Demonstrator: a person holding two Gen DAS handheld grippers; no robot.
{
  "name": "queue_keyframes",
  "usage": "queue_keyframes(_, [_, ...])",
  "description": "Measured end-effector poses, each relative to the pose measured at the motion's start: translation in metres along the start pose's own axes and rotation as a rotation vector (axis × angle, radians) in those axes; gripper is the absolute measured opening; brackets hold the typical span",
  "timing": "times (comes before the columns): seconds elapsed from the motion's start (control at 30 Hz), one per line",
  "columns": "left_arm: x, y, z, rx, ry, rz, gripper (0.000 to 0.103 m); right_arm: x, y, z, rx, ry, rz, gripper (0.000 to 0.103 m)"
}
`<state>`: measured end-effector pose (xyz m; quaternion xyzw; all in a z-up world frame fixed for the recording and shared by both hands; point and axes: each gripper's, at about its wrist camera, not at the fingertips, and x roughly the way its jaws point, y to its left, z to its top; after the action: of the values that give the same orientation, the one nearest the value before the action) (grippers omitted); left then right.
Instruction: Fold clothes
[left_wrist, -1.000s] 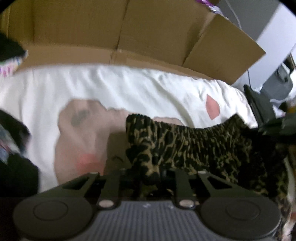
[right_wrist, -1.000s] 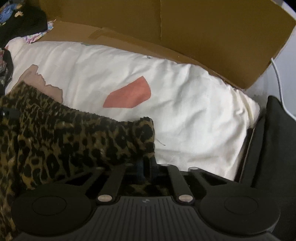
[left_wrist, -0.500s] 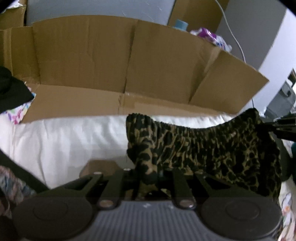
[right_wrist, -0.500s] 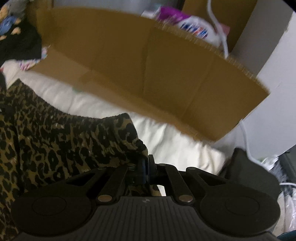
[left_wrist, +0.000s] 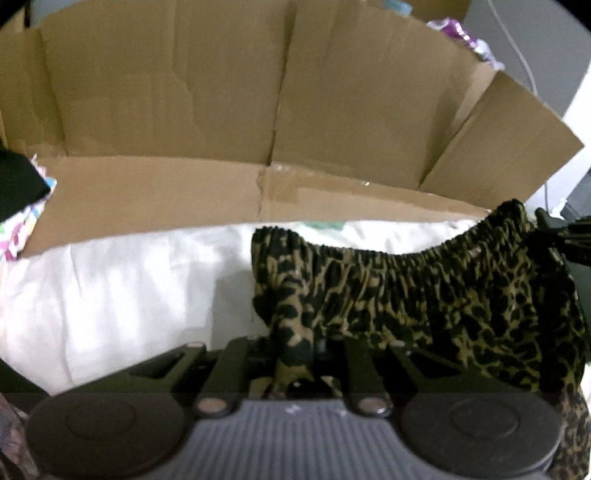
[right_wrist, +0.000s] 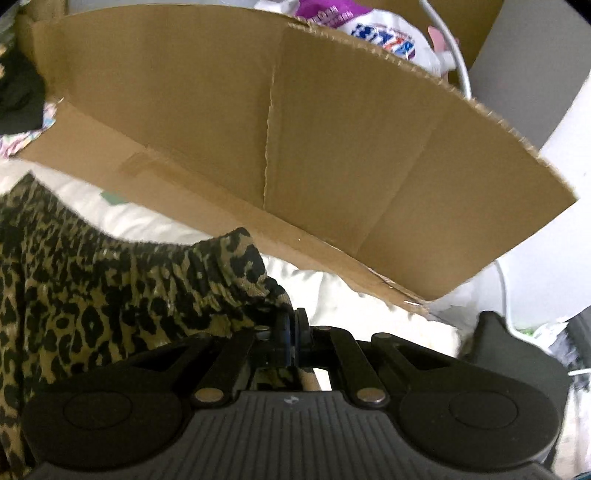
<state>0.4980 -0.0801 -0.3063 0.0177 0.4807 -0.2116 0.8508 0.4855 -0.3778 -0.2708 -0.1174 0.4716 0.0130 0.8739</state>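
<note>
Two grippers clamp the leopard-print garment: left gripper, right gripper, at opposite waistband corners. It looks soft, light and floppy; the gathered waistband seems the best hold.

Leopard print over white, with brown cardboard beyond your tongs

Between your black left gripper and black right gripper you see the garment, tan-olive with black leopard spots. Under it and ahead of both tongs lies the white bed sheet, with a small teal patch showing ahead-left of your right tongs. Beyond the sheet stands the plain brown cardboard. Far left of your left tongs you see a black cloth over a white cloth with pink and green bits. Past the cardboard, above your right tongs, sits a white bag with purple and blue print.
</note>
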Motion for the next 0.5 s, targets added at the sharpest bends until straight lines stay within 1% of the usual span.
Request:
queue_keyframes(0.03, [0.003, 0.000, -0.002, 0.012, 0.008, 0.002, 0.017, 0.008, 0.003, -0.001, -0.009, 0.009, -0.009, 0.000])
queue_keyframes(0.07, [0.007, 0.000, -0.004, 0.022, 0.018, 0.004, 0.030, 0.015, 0.007, -0.002, -0.021, 0.020, -0.020, 0.001])
queue_keyframes(0.1, [0.009, 0.000, -0.006, 0.025, 0.033, 0.009, 0.039, 0.023, 0.011, -0.003, -0.033, 0.030, -0.031, 0.002])
queue_keyframes(0.13, [0.009, 0.000, -0.008, 0.026, 0.040, 0.011, 0.044, 0.029, 0.013, -0.005, -0.038, 0.045, -0.028, 0.009])
queue_keyframes(0.17, [0.007, 0.002, -0.010, 0.022, 0.042, 0.014, 0.053, 0.034, 0.015, -0.008, -0.040, 0.062, -0.022, 0.026])
queue_keyframes(0.2, [0.005, 0.003, -0.012, 0.016, 0.044, 0.018, 0.060, 0.033, 0.016, -0.010, -0.043, 0.059, -0.031, 0.037])
queue_keyframes(0.23, [0.000, 0.004, -0.014, 0.003, 0.048, 0.020, 0.062, 0.030, 0.016, -0.012, -0.047, 0.050, -0.045, 0.053])
queue_keyframes(0.27, [-0.004, 0.005, -0.016, -0.011, 0.051, 0.023, 0.063, 0.025, 0.015, -0.013, -0.049, 0.034, -0.049, 0.063])
queue_keyframes(0.33, [-0.013, 0.008, -0.019, -0.034, 0.063, 0.025, 0.064, 0.012, 0.010, -0.013, -0.044, 0.008, -0.035, 0.068])
queue_keyframes(0.4, [-0.025, 0.011, -0.022, -0.051, 0.073, 0.023, 0.069, -0.001, 0.004, -0.013, -0.032, 0.030, 0.002, 0.069])
queue_keyframes(0.5, [-0.040, 0.010, -0.026, -0.076, 0.094, 0.016, 0.070, -0.024, 0.002, -0.016, -0.052, 0.068, 0.025, 0.069])
